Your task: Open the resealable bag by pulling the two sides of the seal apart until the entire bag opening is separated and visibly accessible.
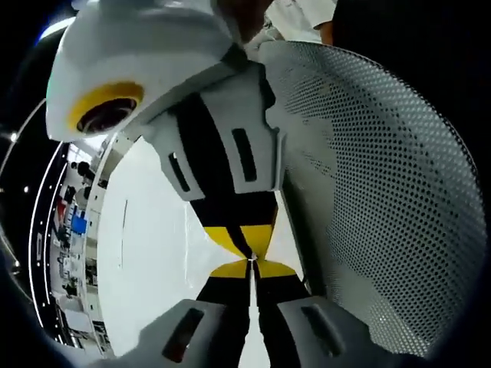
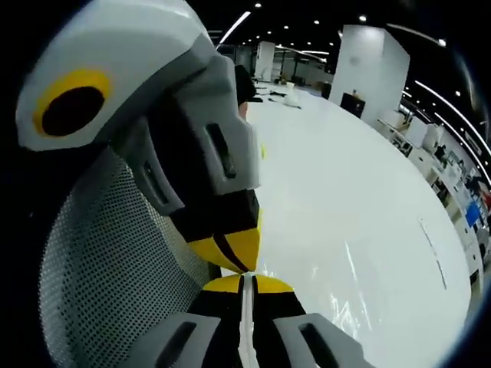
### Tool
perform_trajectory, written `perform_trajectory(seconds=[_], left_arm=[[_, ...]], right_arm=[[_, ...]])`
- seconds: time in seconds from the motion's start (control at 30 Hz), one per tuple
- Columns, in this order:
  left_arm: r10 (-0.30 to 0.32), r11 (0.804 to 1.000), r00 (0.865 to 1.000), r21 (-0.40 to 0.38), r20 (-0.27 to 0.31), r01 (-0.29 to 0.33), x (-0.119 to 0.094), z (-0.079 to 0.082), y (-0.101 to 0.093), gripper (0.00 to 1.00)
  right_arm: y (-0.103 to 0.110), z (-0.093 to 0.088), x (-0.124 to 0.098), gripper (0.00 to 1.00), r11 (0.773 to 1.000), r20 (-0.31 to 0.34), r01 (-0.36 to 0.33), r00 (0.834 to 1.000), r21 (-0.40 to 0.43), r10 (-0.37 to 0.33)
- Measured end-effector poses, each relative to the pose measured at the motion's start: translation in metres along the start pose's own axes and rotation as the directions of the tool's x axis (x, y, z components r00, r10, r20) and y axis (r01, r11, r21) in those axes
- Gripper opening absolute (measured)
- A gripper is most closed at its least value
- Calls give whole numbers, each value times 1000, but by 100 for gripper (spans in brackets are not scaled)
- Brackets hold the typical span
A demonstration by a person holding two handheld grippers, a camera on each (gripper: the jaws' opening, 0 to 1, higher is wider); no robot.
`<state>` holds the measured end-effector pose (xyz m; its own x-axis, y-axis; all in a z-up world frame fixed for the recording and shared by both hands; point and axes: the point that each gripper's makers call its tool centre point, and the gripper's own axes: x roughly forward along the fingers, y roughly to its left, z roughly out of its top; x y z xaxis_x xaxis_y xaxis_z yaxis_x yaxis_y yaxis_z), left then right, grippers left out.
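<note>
Left gripper [image 1: 252, 264] jaws closed on thin clear bag edge [image 1: 252, 303], tip to tip with right gripper [image 1: 244, 239] coming in from above. Right gripper view: right gripper [image 2: 242, 277] pinching same clear bag [image 2: 360, 284], left gripper [image 2: 238, 257] opposite. Bag glossy, transparent, draped over white table [image 2: 368, 176]. Perforated mesh chair back [image 1: 383, 192] beside. Large hall, ceiling lights [image 2: 236, 27].

Two close views, facing tip-to-tip

White desk [image 2: 360, 192]; bag [image 1: 383, 199] white mesh with dark dot pattern; grippers [image 1: 252, 264] grey-white, black jaws, yellow tips, yellow ring round lens.
</note>
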<state>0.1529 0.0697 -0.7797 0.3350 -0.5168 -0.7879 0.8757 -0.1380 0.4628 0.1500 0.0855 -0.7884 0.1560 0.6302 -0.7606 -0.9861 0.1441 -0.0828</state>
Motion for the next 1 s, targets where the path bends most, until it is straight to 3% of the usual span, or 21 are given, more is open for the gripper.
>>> perform_trajectory(seconds=[0.13,0.3,0.43,0.63,1.0], left_arm=[[-6,1000,1000,-2,-14,6,-2,-2,1,8],[-16,1000,999,-18,-32,15,-2,-8,0,11],[-12,999,1000,-39,-15,11,-2,-6,1,8],[-19,1000,1000,12,-22,19,0,-4,-4,1],[-36,999,999,-14,21,36,-2,1,-3,0]], right_arm=[[1,-1,0,0,1000,-7,-1,1000,-17,1],[1,-2,0,0,1000,-9,0,1000,-14,0],[4,1,-1,0,1000,-1,-7,1000,-17,7],[2,2,0,0,1000,-1,-2,1000,-23,2],[4,-1,1,0,997,-11,25,1000,-73,-26]])
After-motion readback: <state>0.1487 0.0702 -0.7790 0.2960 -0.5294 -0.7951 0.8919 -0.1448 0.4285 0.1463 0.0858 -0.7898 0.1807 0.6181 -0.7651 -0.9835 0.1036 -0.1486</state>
